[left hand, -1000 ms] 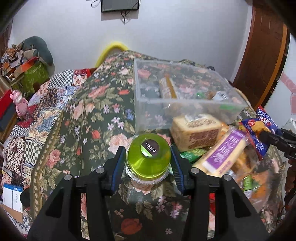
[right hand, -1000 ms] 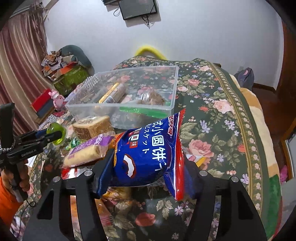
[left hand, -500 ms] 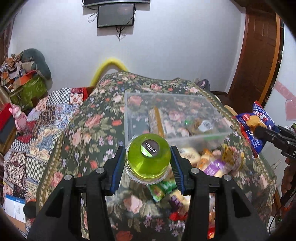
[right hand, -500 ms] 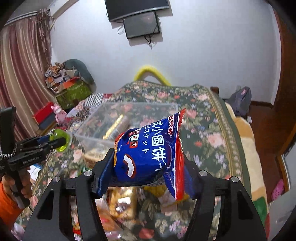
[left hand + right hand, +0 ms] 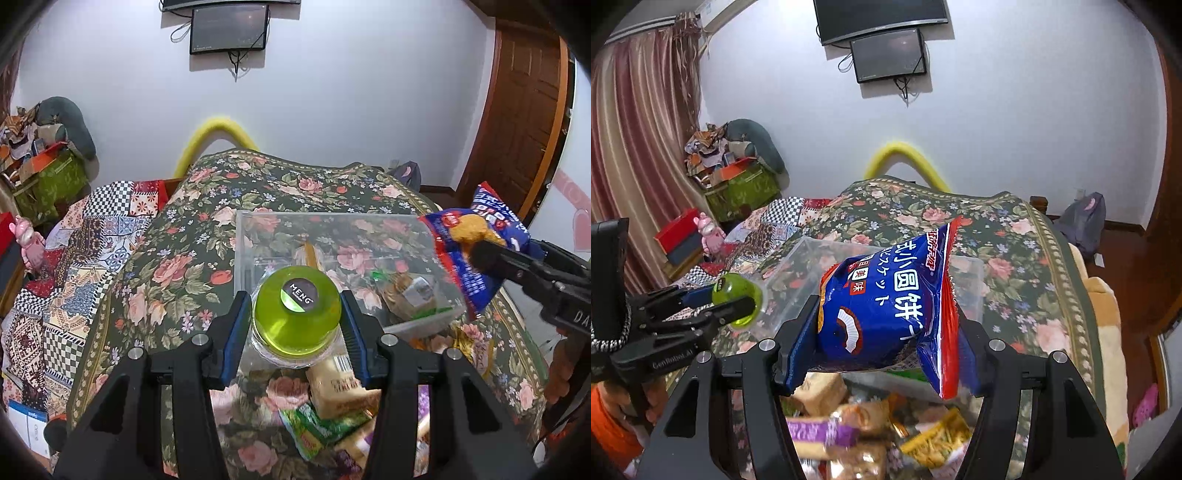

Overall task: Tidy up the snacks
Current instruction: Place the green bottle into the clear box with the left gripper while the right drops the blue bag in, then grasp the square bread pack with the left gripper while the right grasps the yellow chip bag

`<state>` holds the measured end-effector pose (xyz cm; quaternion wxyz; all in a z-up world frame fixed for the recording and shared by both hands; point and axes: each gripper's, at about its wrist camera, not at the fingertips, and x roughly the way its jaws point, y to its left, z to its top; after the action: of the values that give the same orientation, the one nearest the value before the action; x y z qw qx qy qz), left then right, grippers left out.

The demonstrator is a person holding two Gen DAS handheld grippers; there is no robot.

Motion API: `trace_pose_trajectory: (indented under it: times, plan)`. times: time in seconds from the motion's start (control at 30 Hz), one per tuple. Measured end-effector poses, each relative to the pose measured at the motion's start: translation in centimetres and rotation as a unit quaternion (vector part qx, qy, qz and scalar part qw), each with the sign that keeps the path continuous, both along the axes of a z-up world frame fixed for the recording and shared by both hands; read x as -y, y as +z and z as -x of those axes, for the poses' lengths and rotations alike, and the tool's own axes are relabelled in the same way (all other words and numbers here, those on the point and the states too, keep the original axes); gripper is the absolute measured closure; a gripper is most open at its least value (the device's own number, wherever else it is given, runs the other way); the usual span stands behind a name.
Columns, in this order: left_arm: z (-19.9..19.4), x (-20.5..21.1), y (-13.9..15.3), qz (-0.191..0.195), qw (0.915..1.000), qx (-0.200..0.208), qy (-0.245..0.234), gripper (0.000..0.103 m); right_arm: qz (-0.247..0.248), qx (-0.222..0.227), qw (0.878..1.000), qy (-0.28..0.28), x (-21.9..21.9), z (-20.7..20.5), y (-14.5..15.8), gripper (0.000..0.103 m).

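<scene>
A: Nearest in the left wrist view, the left gripper [image 5: 295, 325] is clamped on a green-lidded jar [image 5: 296, 317], blue pads pressed to either side of the lid, the jar lifted clear of the floral cloth.

B: And the right gripper [image 5: 886, 328] has its own catch, closed around a blue biscuit bag [image 5: 886, 306] with a red edge, held up in the air, tilted.

A: Just below both, there's the loose snack pile [image 5: 871, 424] on the floral-covered counter [image 5: 166, 269]: a tan cake pack [image 5: 340, 387], a green wrapper [image 5: 317, 428], a purple packet [image 5: 820, 432].

B: Beyond that pile, the clear plastic bin [image 5: 243, 258] sits open on the counter with a few snacks already inside, at its right half. The jar hangs over the bin's near-left corner.

A: The blue bag shows from the left wrist view too, off by the bin's right side, above its rim.

B: Farthest back, a yellow curved bar [image 5: 218, 136] sits behind the counter, then the white wall with a dark screen [image 5: 229, 29].
</scene>
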<state>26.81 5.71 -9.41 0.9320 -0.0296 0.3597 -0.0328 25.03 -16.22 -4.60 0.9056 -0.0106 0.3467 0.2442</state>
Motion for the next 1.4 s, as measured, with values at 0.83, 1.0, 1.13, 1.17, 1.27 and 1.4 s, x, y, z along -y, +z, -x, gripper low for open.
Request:
trace_pose_trajectory:
  times: [0.83, 1.0, 1.13, 1.17, 1.27, 1.4]
  plan:
    - [-5.0, 0.7, -4.8, -0.008, 0.9983, -0.058, -0.004, 0.055, 0.096, -0.062, 0.992, 0.045, -4.6, -3.7, -5.6, 0.041]
    - [-4.1, 0.7, -4.0, -0.007, 0.9988, -0.048, -0.002, 0.054, 0.104, -0.053, 0.992, 0.048, -4.4, -3.0, -4.8, 0.034]
    - [-3.0, 0.6, -2.7, -0.004, 0.9992, -0.040, -0.002, 0.053, 0.096, -0.042, 0.993, 0.046, -3.4, -2.1, -3.6, 0.033]
    - [-2.6, 0.6, -2.3, -0.004, 0.9993, -0.038, -0.002, 0.052, 0.091, -0.040, 0.994, 0.045, -3.0, -1.9, -3.2, 0.033]
    - [-1.5, 0.8, -1.5, -0.005, 0.9994, -0.033, -0.006, 0.047, 0.076, -0.036, 0.996, 0.041, -1.7, -1.3, -2.2, 0.033]
    - [0.2, 1.4, -0.9, -0.008, 0.9994, -0.030, -0.015, 0.036, 0.065, -0.025, 0.997, 0.032, 0.0, -0.1, -1.1, 0.033]
